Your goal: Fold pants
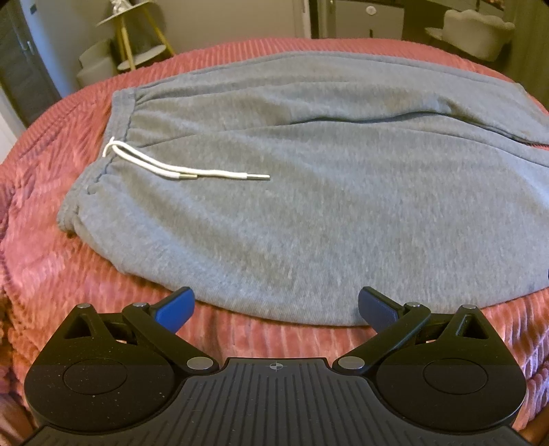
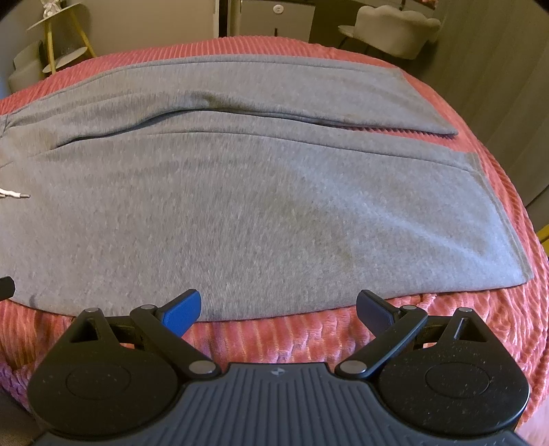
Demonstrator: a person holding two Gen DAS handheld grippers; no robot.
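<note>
Grey jersey pants lie spread flat on a ribbed pink-red bedspread, filling the middle of both frames. The two legs run side by side, the farther one above the nearer one in the picture, with a dark seam line between them.

Only the left wrist view shows the gathered waistband at the upper left of the frame, with a white drawstring trailing from it across the cloth toward the centre, its two metal tips lying on the fabric. Only the right wrist view shows the leg hems at the right of the frame, the nearer hem reaching lower right and the farther one ending at the upper right; just the tip of the drawstring peeks in at that frame's left edge, and a small black part sits at the left edge lower down.

The left gripper has its blue-padded jaws spread wide, grasping nothing; the near edge of the pants lies just beyond and between them at the bottom centre, the pads apart from the cloth as far as can be seen. The right gripper is likewise released and empty, with the near edge of the leg lying between its pads.

Beyond the bed, a gold-legged side table stands at the upper left and a pale upholstered chair at the upper right.
</note>
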